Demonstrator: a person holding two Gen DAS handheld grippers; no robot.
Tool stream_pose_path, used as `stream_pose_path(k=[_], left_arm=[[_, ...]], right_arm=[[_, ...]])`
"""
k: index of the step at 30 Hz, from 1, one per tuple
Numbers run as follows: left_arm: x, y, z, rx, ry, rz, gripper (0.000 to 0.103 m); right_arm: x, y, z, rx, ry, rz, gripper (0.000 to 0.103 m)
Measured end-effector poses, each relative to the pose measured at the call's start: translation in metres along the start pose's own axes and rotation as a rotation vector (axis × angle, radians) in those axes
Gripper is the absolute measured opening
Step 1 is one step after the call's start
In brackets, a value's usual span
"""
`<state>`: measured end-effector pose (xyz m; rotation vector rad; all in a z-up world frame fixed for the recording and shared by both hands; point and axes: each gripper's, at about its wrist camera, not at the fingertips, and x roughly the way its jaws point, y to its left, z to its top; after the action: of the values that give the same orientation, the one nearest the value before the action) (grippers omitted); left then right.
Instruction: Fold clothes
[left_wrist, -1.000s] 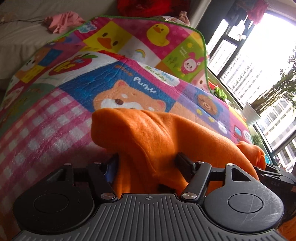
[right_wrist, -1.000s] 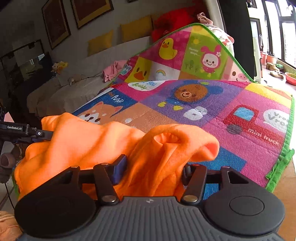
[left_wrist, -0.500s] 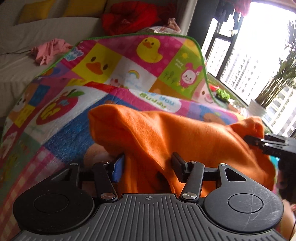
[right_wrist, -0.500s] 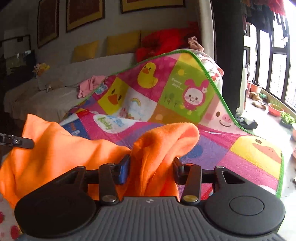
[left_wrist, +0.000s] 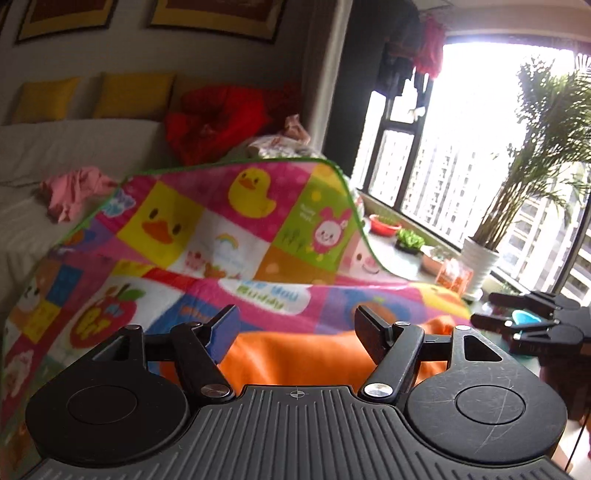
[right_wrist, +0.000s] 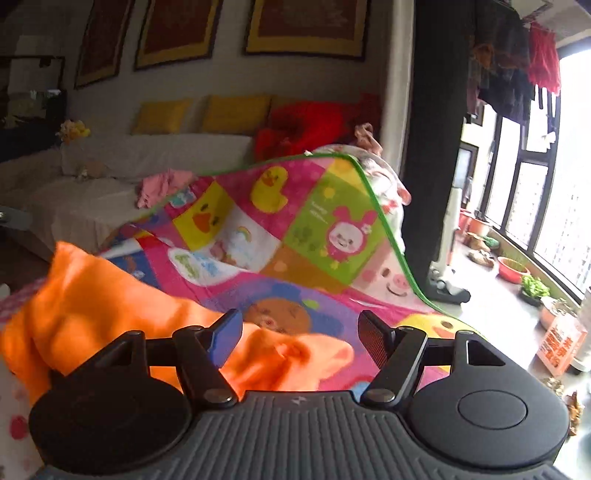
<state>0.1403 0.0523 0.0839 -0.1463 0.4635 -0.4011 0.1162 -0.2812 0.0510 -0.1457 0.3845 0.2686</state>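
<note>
Now both tools stand wide with nothing between the fingers: the left tool (left_wrist: 295, 328) hangs just above the orange garment (left_wrist: 303, 354), and the right tool (right_wrist: 301, 332) hovers over its near end (right_wrist: 110, 317). That garment lies slumped on the cartoon play mat (left_wrist: 221, 236), bunched up high on the left side of the right view. It looks like soft, light fleece, floppy and quick to sag, so my call is to pinch it at an edge or corner, one tool at each end, not the middle.
</note>
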Motion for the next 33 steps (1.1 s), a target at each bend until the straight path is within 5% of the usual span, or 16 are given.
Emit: stream_pose_path(k=[4,10,15,19,24,27,33], left_arm=[[0.052,-0.003,-0.014,-0.031,0.101,-0.019,0.072],[0.061,0.000,-0.077,-0.009,0.295,0.007,0.070],[0.043,-0.002,-0.098,0.024,0.308,0.013,0.071],[0.043,-0.001,-0.098,0.016,0.309,0.019,0.072],[0.043,-0.004,-0.097,0.014,0.304,0.026,0.073],[0.042,-0.004,-0.096,0.009,0.308,0.027,0.073],[0.023,-0.007,-0.068,-0.039,0.207,-0.048,0.076]], right_arm=[[0.022,0.040,0.009,-0.011,0.001,0.159,0.068],[0.057,0.068,-0.035,-0.051,0.217,0.218,0.061],[0.024,0.081,-0.066,-0.152,0.229,0.203,0.061],[0.012,0.074,-0.059,-0.140,0.239,0.209,0.061],[0.001,0.066,-0.037,-0.072,0.137,0.205,0.064],[0.015,0.075,-0.046,-0.086,0.189,0.218,0.065],[0.022,0.085,-0.069,-0.100,0.225,0.197,0.067]])
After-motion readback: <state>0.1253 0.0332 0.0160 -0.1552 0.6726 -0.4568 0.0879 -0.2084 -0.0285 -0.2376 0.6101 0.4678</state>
